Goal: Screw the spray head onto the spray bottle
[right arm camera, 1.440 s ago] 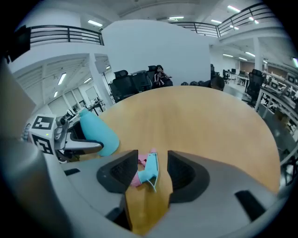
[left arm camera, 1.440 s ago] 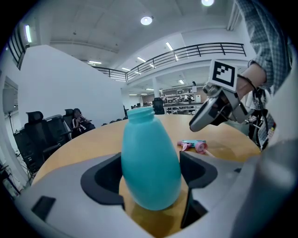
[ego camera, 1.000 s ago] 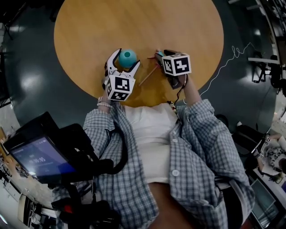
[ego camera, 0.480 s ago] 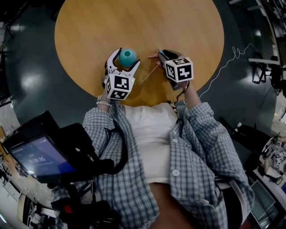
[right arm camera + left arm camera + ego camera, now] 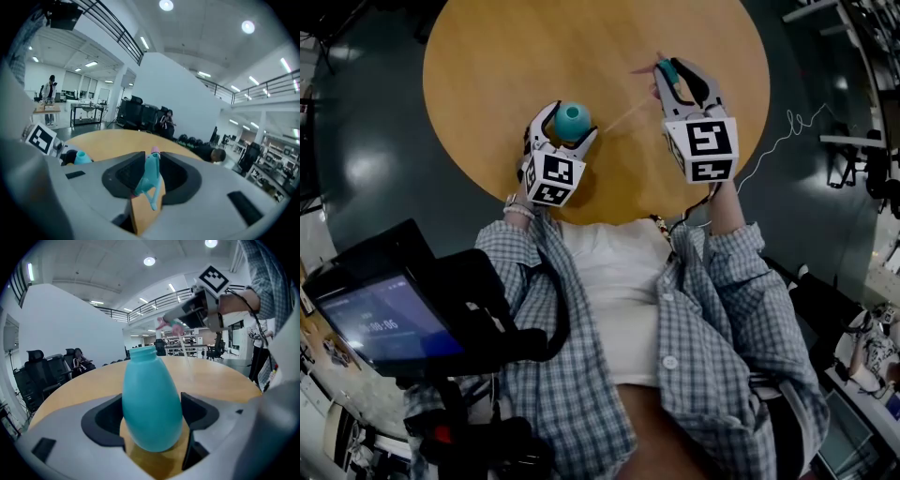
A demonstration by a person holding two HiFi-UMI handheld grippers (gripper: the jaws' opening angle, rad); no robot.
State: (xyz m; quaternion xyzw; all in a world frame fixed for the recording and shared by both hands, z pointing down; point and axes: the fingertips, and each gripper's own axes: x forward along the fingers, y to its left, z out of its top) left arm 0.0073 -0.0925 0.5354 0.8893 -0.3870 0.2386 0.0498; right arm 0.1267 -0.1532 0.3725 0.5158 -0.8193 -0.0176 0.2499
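Left gripper (image 5: 568, 125) clamps the teal spray bottle (image 5: 152, 404), which stands upright on the round table (image 5: 581, 47) with its neck open. Right gripper (image 5: 673, 73) — its jaws have just been closing — pinches the spray head (image 5: 151, 178), held up to the bottle's right, well apart. Its thin dip tube (image 5: 628, 114) slants down-left toward the neck — likely the part to enter first.

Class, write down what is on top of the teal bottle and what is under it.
Nothing is on the spray bottle: its neck is open, uncapped. Under it lies the wooden table; the bottle's own base hides the spot directly beneath.
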